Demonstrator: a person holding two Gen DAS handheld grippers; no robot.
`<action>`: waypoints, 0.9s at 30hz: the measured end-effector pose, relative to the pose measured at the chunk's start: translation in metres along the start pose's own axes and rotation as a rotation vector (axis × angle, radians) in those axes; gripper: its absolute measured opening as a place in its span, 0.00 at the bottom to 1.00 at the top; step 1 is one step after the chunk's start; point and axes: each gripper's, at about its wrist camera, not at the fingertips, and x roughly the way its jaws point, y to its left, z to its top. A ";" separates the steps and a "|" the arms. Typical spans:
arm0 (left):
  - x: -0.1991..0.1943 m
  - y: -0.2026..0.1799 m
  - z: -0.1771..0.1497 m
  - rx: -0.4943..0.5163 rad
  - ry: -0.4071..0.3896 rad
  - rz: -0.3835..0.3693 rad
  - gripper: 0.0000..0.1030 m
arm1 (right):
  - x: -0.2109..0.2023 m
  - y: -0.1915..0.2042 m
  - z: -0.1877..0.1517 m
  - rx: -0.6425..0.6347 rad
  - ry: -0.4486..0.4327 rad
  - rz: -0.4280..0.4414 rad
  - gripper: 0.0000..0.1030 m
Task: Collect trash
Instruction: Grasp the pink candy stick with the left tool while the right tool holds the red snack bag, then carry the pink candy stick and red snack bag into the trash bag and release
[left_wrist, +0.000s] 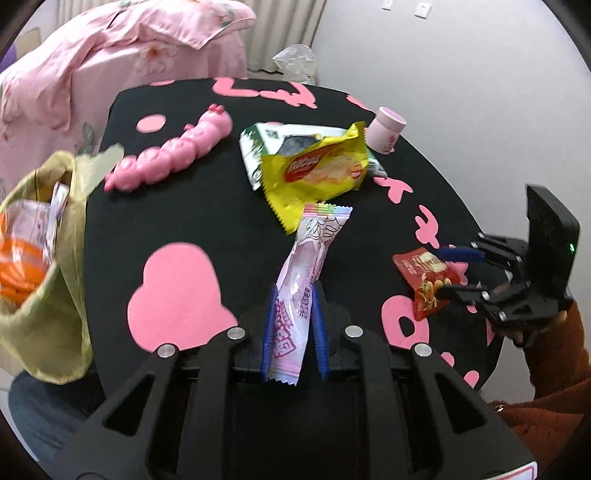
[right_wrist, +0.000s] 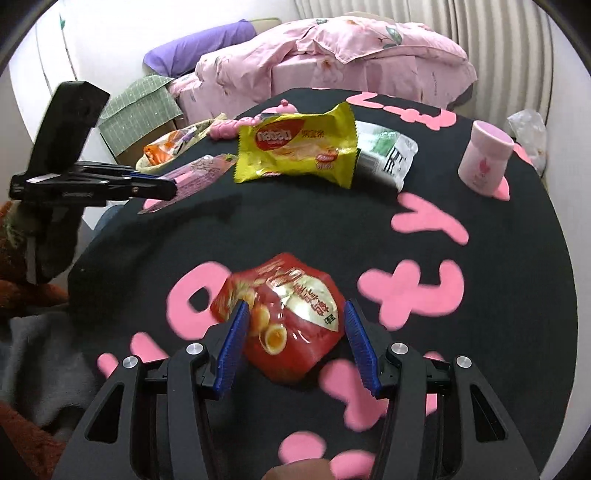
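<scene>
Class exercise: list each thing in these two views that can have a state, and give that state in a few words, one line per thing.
left gripper: shut on the pink wrapper
pink wrapper: held, lifted off the table
right gripper: open, astride the red packet
red packet: lying on the table, not yet gripped
yellow wafer packet: lying on the green-white packet
pink jar: upright, lid on
trash bag: open, wrappers inside

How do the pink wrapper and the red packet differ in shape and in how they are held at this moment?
The pink wrapper is long and narrow; the red packet is short and wide. The left hand-held gripper is shut on the pink wrapper, which is lifted, while the red packet lies on the table between the open jaws of the right hand-held gripper. Both are snack trash not yet in the bag.
</scene>
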 end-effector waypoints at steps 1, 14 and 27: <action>0.002 0.002 -0.002 -0.015 0.006 -0.004 0.16 | 0.002 0.008 -0.004 -0.017 0.011 -0.009 0.49; -0.011 0.009 -0.015 -0.044 -0.040 0.009 0.16 | 0.002 0.053 0.010 -0.103 -0.046 -0.063 0.23; -0.064 0.045 -0.024 -0.099 -0.186 0.050 0.17 | -0.008 0.081 0.069 -0.063 -0.131 -0.117 0.23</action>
